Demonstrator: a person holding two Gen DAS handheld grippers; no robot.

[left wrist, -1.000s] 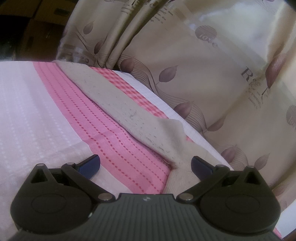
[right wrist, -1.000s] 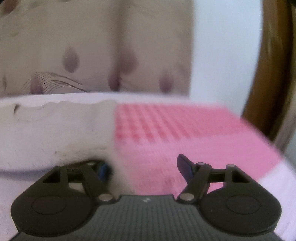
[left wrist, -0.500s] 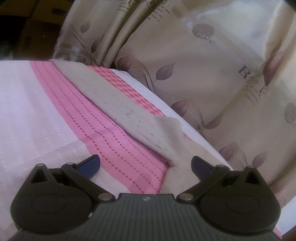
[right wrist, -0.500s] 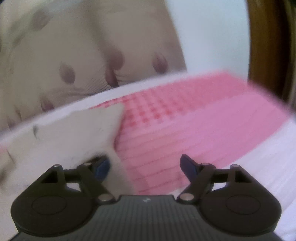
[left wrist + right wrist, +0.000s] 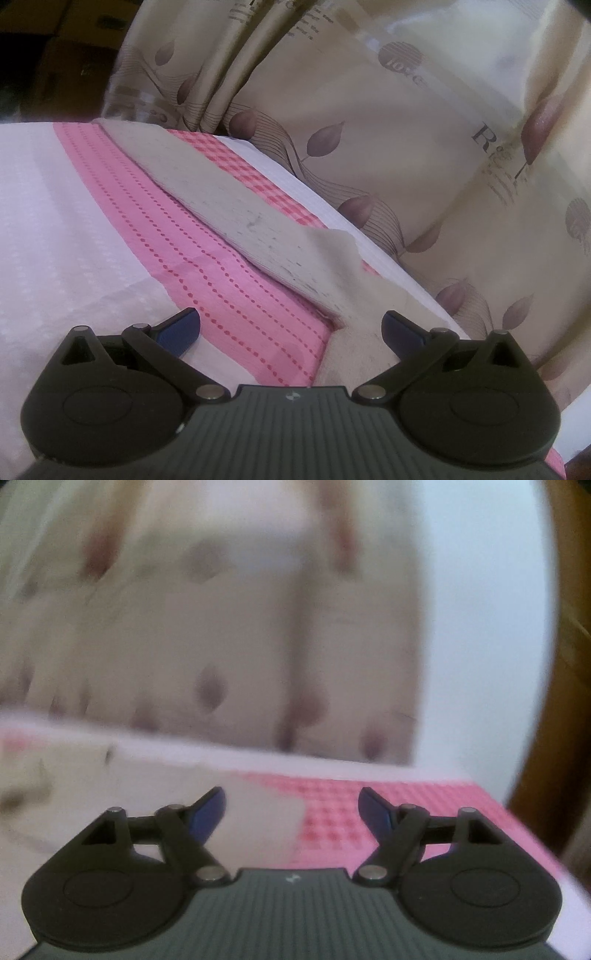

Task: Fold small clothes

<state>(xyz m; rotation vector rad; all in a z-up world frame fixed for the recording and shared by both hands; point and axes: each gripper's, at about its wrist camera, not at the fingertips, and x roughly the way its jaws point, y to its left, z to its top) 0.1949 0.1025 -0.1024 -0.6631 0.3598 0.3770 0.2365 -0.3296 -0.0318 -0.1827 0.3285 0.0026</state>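
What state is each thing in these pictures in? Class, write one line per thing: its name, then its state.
Beige cloth: lying folded into a long strip on the bed, near corner raised.
Pink bedsheet: spread flat under the cloth.
Curtain: drawn, hanging in folds behind the bed.
Left tool: open, holding nothing, low over the cloth's near end.
Right tool: open though its jaws have just been closing, nothing gripped; view blurred.

The cloth [image 5: 236, 206] is beige with dark specks. The sheet [image 5: 66, 229] is white with pink dotted and checked bands. The curtain [image 5: 424, 155] is cream with purple leaves.
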